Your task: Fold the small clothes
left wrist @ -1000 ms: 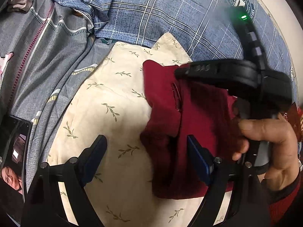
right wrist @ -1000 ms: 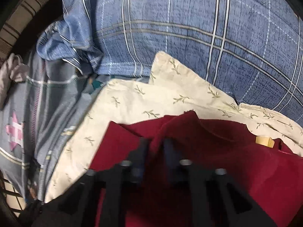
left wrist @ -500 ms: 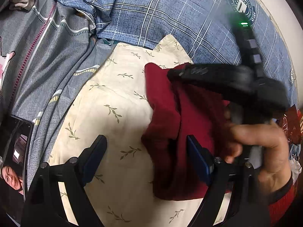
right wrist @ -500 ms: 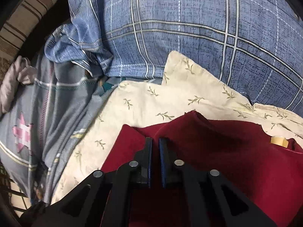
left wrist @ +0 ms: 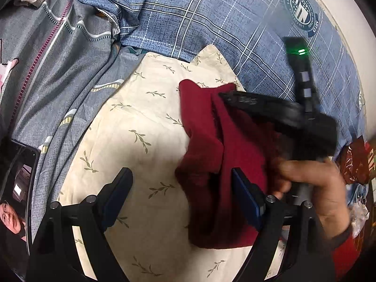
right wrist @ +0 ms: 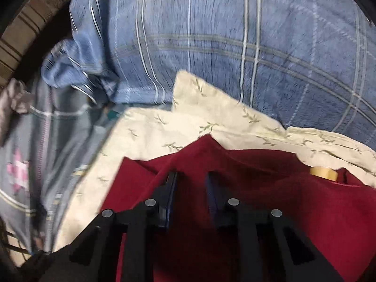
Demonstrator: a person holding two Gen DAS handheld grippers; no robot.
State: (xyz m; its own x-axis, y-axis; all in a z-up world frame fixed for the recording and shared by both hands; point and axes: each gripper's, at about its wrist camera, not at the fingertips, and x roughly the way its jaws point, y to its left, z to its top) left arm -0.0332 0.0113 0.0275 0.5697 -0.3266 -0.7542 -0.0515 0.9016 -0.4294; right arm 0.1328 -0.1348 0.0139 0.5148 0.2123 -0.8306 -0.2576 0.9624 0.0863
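A dark red garment (left wrist: 211, 150) lies crumpled on a cream cloth with a leaf print (left wrist: 141, 127), its left edge folded over. My left gripper (left wrist: 181, 188) hovers open and wide at the garment's near left edge, with the right finger (left wrist: 244, 199) over the red cloth and nothing gripped. My right gripper (right wrist: 191, 182) rests on the red garment (right wrist: 270, 202). Its jaws are opening, a narrow gap shows between them, and only the cloth underneath is in it. In the left wrist view a hand (left wrist: 310, 183) holds that gripper's black body (left wrist: 270, 110) over the garment's far side.
A blue plaid quilt (left wrist: 211, 23) bulges behind the cream cloth, and grey patterned bedding (left wrist: 58, 70) lies to the left. A phone (left wrist: 18, 171) sits at the left edge. A tan tape roll (right wrist: 323, 174) lies by the garment's far right. Red packets (left wrist: 357, 162) are at the right.
The right gripper's jaws went from shut together on the red garment to slightly parted. The left gripper stayed still and open.
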